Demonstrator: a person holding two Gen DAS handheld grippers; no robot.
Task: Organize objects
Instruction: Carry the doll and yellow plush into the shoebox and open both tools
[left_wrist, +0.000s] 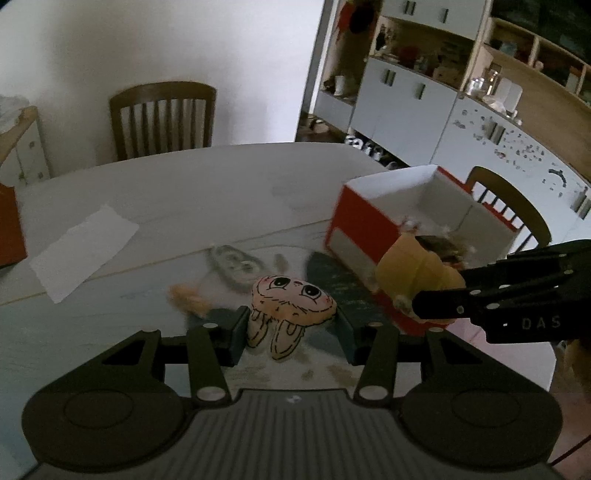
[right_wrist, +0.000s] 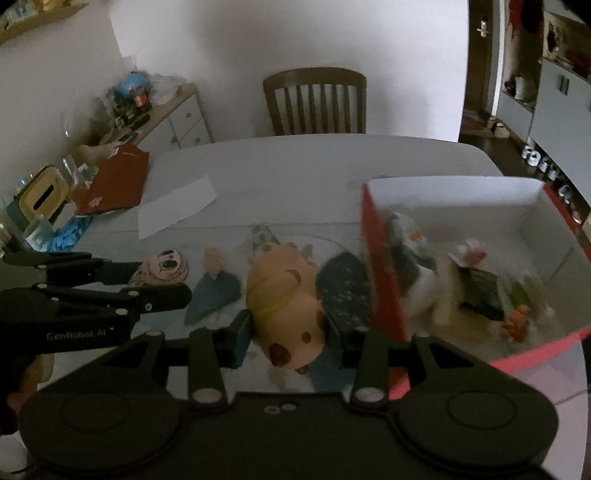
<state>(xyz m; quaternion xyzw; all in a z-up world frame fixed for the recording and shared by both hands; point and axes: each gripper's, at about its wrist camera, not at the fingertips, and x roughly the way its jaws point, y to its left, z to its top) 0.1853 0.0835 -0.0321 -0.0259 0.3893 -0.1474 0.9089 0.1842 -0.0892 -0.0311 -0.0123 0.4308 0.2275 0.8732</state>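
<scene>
My left gripper (left_wrist: 291, 334) is shut on a pink bunny-face plush (left_wrist: 291, 308) and holds it above the table; it also shows in the right wrist view (right_wrist: 162, 267). My right gripper (right_wrist: 286, 330) is shut on a yellow-tan plush dog (right_wrist: 284, 299) with brown spots, just left of the red-and-white box (right_wrist: 384, 273). In the left wrist view the dog (left_wrist: 413, 273) hangs at the box's near wall (left_wrist: 365, 229). Several plush toys (right_wrist: 461, 280) lie inside the box.
The table mat carries printed animal pictures (left_wrist: 236, 264). A white paper sheet (left_wrist: 83, 251) lies on the table's left. A red folder (right_wrist: 118, 181) and a tissue box (right_wrist: 40, 194) sit at the far left. Wooden chairs (right_wrist: 316, 101) stand behind and right of the table.
</scene>
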